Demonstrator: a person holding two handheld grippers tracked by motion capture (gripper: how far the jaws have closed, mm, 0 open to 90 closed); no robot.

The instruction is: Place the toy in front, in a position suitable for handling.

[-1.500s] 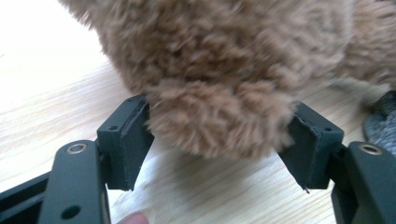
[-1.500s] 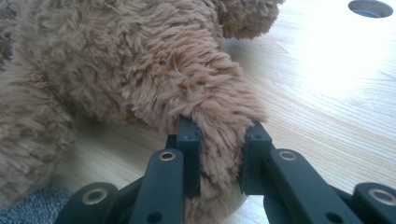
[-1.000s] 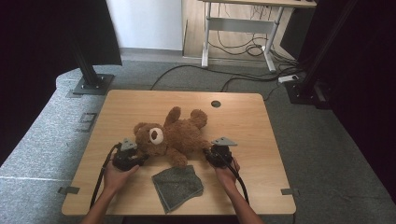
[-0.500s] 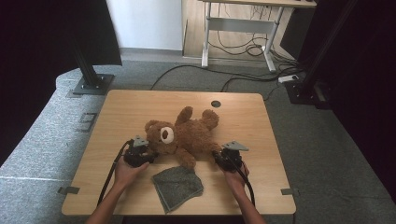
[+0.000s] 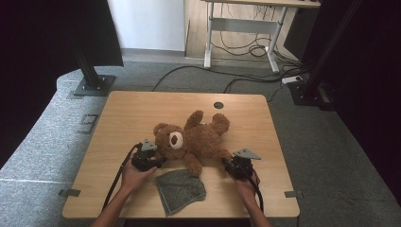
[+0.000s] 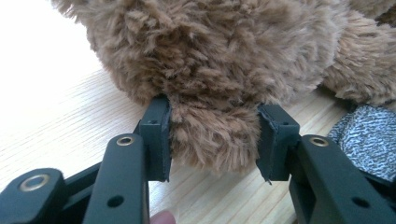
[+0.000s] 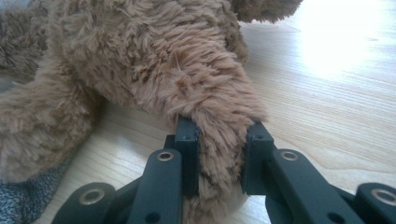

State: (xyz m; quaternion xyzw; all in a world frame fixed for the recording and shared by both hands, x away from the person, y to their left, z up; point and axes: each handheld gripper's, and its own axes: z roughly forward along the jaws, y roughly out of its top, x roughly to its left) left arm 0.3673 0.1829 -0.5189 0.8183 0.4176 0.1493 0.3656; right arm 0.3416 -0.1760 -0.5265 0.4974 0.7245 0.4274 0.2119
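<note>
Bear (image 5: 191,141) lies on its back mid-table (image 5: 132,113), head toward the left gripper (image 5: 152,161), which pinches its ear (image 6: 212,140); the right gripper (image 5: 231,165) pinches a paw (image 7: 219,140). Just beside the bear, a grey cloth (image 5: 179,190) lies at the near edge. Light wood tabletop, grey carpet (image 5: 42,156) around it, cables (image 5: 246,82) and a desk frame (image 5: 241,28) behind

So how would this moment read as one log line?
left gripper: shut on brown plush teddy bear | right gripper: shut on bear limb | grey knitted cloth: flat on wooden table
</note>
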